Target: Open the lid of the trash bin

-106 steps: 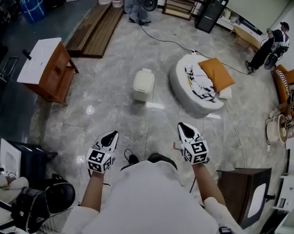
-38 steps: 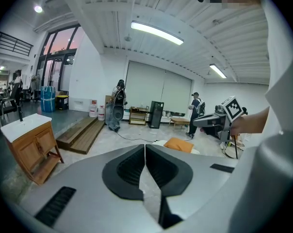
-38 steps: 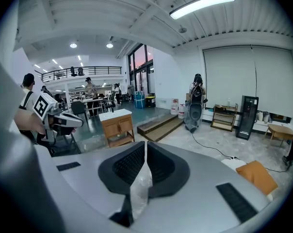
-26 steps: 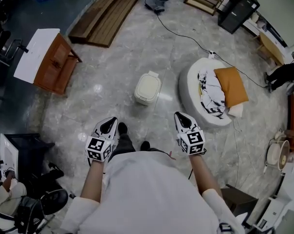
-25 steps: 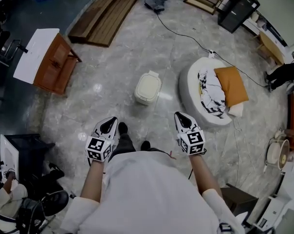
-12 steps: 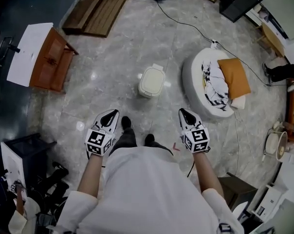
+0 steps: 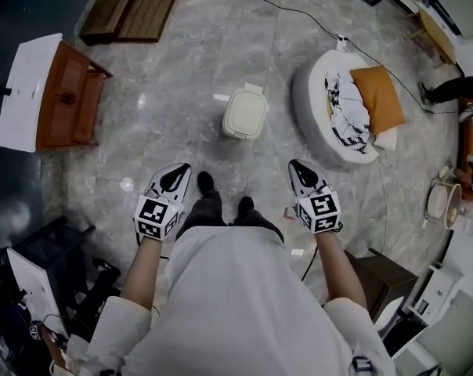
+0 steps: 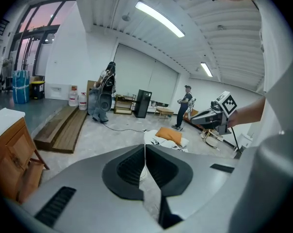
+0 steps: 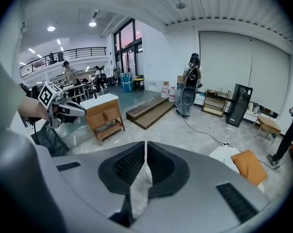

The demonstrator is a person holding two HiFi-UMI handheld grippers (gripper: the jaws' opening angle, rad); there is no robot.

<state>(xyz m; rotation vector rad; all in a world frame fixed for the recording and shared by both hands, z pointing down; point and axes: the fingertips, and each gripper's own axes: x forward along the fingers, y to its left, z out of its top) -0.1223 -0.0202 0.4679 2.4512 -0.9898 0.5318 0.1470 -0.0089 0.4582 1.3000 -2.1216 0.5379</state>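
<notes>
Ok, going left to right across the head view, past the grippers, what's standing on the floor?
wooden cabinet with a white top → trash bin, lid down → round white floor cushion

trash bin [image 7: 245,114] mostly hidden behind jaws in gripper views

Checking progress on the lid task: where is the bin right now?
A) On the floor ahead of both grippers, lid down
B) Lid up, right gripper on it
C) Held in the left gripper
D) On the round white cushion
A: the bin stands on the floor ahead of the person with its lid down, and the left gripper and right gripper are both short of it, shut and empty.
</notes>
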